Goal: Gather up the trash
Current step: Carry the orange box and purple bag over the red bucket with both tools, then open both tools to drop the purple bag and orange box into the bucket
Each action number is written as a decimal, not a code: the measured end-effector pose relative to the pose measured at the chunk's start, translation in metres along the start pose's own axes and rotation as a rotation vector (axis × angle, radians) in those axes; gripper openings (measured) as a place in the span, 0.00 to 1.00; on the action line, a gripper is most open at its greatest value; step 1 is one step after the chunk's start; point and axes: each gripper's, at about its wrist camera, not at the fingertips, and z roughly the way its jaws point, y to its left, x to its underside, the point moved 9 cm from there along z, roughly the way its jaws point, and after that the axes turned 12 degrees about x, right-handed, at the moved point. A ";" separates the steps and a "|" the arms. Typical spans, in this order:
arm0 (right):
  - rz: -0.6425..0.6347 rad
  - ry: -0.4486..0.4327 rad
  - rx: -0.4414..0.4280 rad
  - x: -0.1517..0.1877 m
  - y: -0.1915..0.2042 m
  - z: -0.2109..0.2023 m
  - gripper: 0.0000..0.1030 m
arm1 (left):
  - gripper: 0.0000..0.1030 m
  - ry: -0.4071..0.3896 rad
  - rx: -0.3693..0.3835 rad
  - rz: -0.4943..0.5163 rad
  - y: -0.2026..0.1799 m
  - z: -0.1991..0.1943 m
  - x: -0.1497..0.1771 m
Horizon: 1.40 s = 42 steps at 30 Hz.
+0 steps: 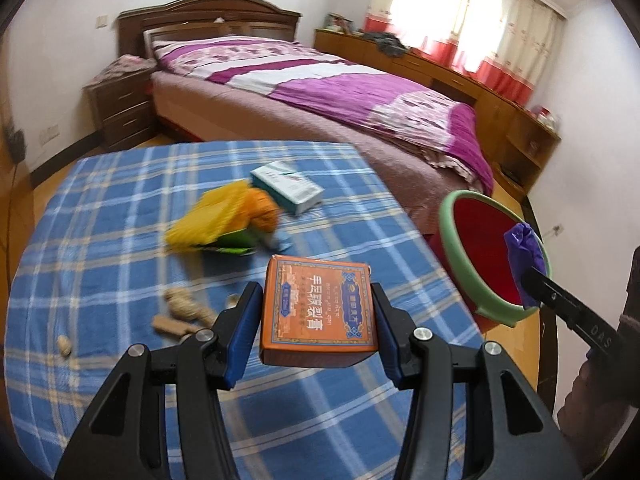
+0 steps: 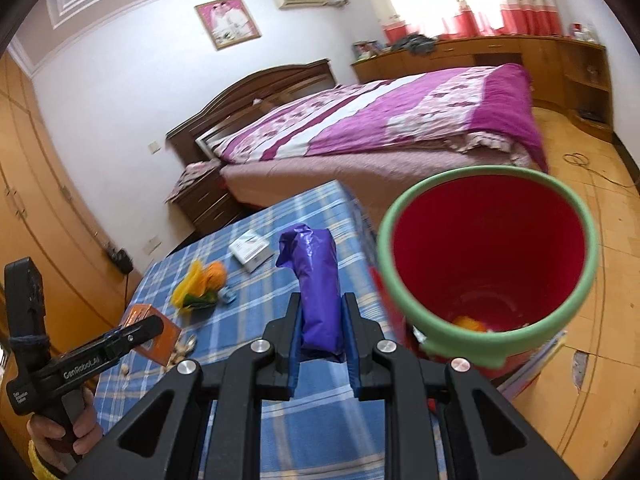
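bedroom, plaid-clothed surface (image 1: 120, 208) beside the bed: left gripper (image 1: 316, 320) jaws clamp an orange box (image 1: 320, 312), right gripper (image 2: 320, 332) jaws pinch a purple bag (image 2: 316, 280) near the bin (image 2: 568, 208), where either could miss the rim and hit the floor.

We look from each wrist forward and down, close above the checked table (image 1: 120, 216); both views share the red bin (image 2: 488, 248) and the bed (image 1: 320, 80).
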 end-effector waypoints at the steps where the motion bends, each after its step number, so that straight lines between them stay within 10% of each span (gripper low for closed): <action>1: 0.007 -0.004 0.008 -0.002 -0.005 0.000 0.20 | 0.52 0.002 0.007 0.010 -0.005 0.002 -0.001; 42: 0.306 -0.021 0.202 -0.016 -0.168 0.030 0.35 | 0.53 0.171 0.211 0.344 -0.188 0.158 -0.016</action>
